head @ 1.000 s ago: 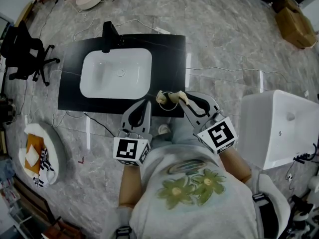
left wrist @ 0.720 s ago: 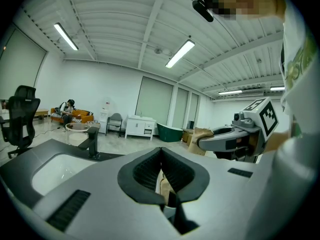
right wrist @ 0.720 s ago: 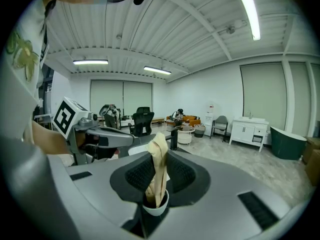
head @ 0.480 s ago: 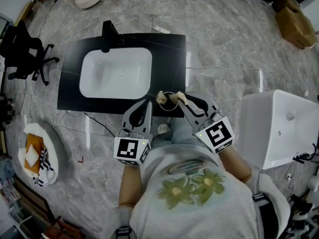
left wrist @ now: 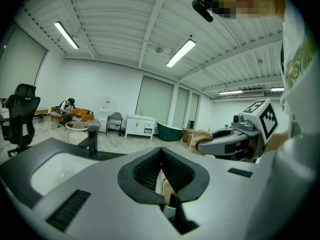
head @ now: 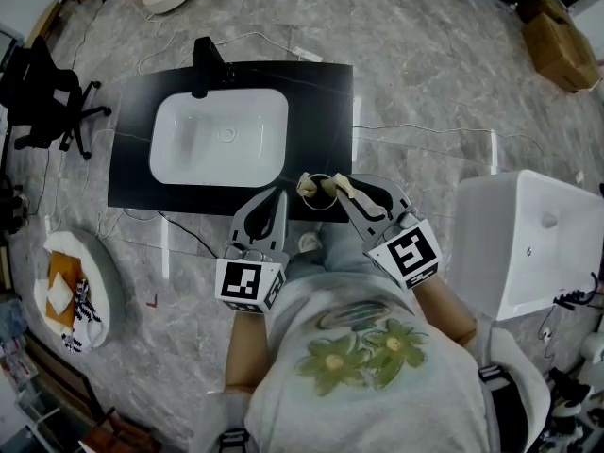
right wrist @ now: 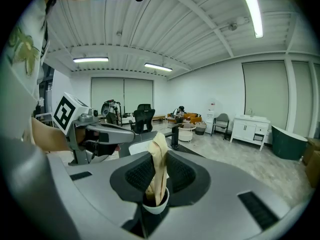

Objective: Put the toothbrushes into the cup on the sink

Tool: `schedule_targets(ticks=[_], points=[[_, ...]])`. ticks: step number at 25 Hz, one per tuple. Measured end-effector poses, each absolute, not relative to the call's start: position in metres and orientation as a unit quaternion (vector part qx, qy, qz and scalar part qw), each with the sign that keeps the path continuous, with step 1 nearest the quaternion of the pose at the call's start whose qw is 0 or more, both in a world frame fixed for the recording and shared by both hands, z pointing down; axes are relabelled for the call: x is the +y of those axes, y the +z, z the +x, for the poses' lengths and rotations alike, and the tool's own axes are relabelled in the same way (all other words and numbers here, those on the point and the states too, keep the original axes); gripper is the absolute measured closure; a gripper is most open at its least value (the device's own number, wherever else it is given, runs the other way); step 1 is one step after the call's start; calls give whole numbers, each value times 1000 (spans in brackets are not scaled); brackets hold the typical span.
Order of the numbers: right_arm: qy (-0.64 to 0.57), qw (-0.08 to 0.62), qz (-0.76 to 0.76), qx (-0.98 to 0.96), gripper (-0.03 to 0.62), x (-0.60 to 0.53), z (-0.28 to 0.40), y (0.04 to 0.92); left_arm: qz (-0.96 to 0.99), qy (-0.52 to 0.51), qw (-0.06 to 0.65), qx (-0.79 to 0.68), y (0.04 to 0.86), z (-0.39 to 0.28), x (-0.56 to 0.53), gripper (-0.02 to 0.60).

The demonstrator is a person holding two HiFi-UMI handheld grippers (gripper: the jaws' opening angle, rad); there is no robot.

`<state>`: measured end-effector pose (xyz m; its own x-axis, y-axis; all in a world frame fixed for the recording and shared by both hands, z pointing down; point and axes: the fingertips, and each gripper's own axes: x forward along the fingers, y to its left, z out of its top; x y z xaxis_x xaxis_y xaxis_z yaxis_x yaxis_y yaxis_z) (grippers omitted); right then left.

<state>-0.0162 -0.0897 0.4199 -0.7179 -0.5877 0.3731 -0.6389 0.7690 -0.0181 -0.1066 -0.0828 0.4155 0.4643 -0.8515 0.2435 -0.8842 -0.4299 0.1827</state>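
Between right gripper (right wrist: 159, 178) jaws, clamped toothbrush (right wrist: 159, 154)

Bright, even indoor light. In both gripper views the ceiling strip lights (left wrist: 182, 53) burn white, the wide lens bows the room, and the corners go black. In the head view the white sink (head: 189, 149) glows pale, the stone floor (head: 425, 55) carries a soft sheen, shadows stay faint and edges curve.

The left gripper (left wrist: 161, 153) has its fingers (left wrist: 144, 171) pressed together, white basin (left wrist: 55, 169) at left.
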Motion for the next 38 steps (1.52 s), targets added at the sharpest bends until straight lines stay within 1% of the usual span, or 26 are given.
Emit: schedule_targets(ticks=[27, 38], points=[[83, 212, 318, -920, 513, -98, -24, 449, 844, 61, 149, -512, 424, -110, -91, 563], [78, 243, 308, -917, 513, -94, -25, 466, 844, 63, 149, -512, 426, -108, -92, 563]])
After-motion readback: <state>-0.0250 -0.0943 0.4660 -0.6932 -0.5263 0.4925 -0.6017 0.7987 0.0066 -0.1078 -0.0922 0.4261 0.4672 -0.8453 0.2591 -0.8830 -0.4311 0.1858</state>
